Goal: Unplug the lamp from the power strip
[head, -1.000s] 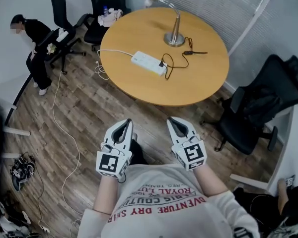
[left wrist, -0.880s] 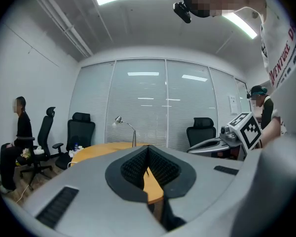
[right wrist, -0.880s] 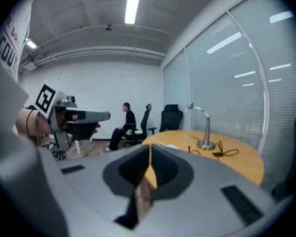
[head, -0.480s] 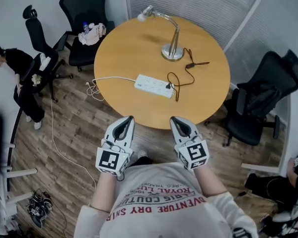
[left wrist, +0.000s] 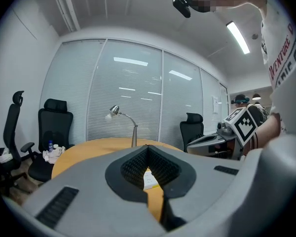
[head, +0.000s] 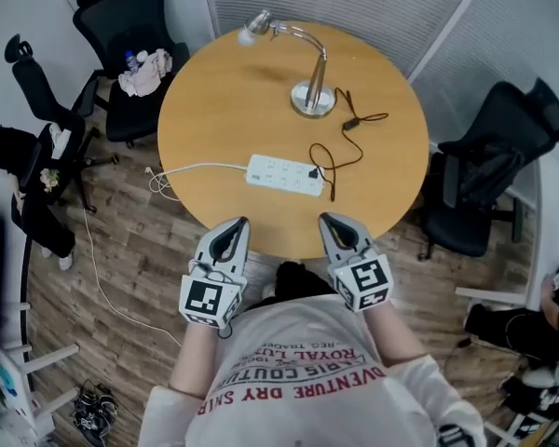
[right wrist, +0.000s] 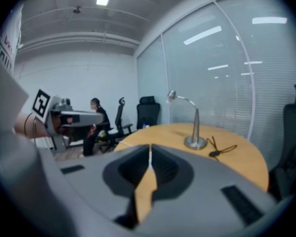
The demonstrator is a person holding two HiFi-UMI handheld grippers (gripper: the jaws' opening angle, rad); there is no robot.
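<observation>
The round wooden counter fills the middle of the head view. Black office chairs stand around it on the wood floor: one at its right edge and one beyond its far-left edge, the latter with cloth on its seat.

We see the lamp upright on its round metal base, between the counter's centre and its far edge. Its neck arches toward the far-left edge, where the head sits.

We hold the left hand-held gripper and the right hand-held gripper side by side, with their tips at the counter's near edge. In the left gripper view the jaws of the left hand-held gripper meet at the tips, with nothing between them. The right gripper view shows the same for the right hand-held gripper: jaws together, nothing held.

The white strip lies flat between the counter's centre and its near edge, well apart from both hand-held grippers. Its white cable runs off the left edge.

The lamp's black cord loops from the base to the strip's right end, where its plug sits in a socket.
</observation>
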